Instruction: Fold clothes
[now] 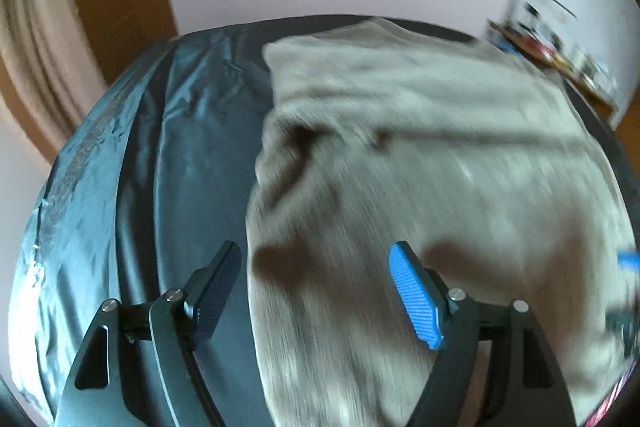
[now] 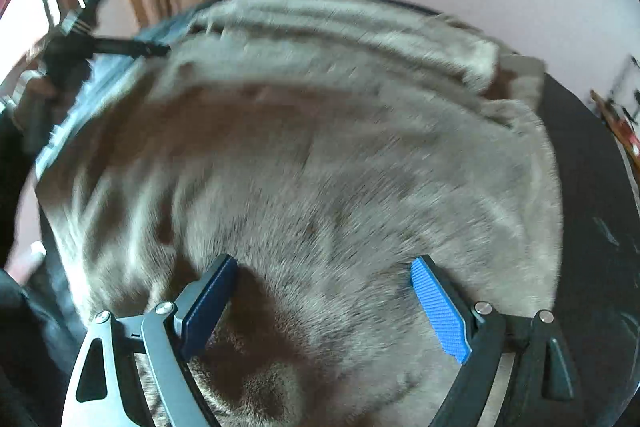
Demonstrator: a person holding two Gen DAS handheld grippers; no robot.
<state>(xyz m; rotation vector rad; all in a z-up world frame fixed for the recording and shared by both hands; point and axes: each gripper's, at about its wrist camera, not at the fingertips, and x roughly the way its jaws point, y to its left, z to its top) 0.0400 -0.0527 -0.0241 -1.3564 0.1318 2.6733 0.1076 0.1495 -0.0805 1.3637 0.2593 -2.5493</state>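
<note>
A grey-beige garment [image 1: 420,155] lies spread over a dark round tabletop [image 1: 192,147], covering most of it; a strip of shiny dark sheeting shows bare along one side. Both views are smeared with motion, so fine detail is lost.

The left tool [image 1: 316,287] hangs above the cloth's near edge with its jaws wide apart and nothing between them. The right tool [image 2: 324,303] hovers over the middle of the garment [image 2: 320,155], also spread wide and empty; its pads sit clear of the fabric.

The cloth looks soft, thick and a little fuzzy, like fleece or a knit. It should be light, limp and quick to drape, so it will sag and bunch unless lifted at two spots at once. It seems grippy rather than slippery, and nothing about it is fragile. At the far side a band of it is doubled over in long ridges [image 2: 340,27]. I would pinch it at an edge or corner, one tool at each end of the same side, taking the whole thickness so the layers don't slide apart.
</note>
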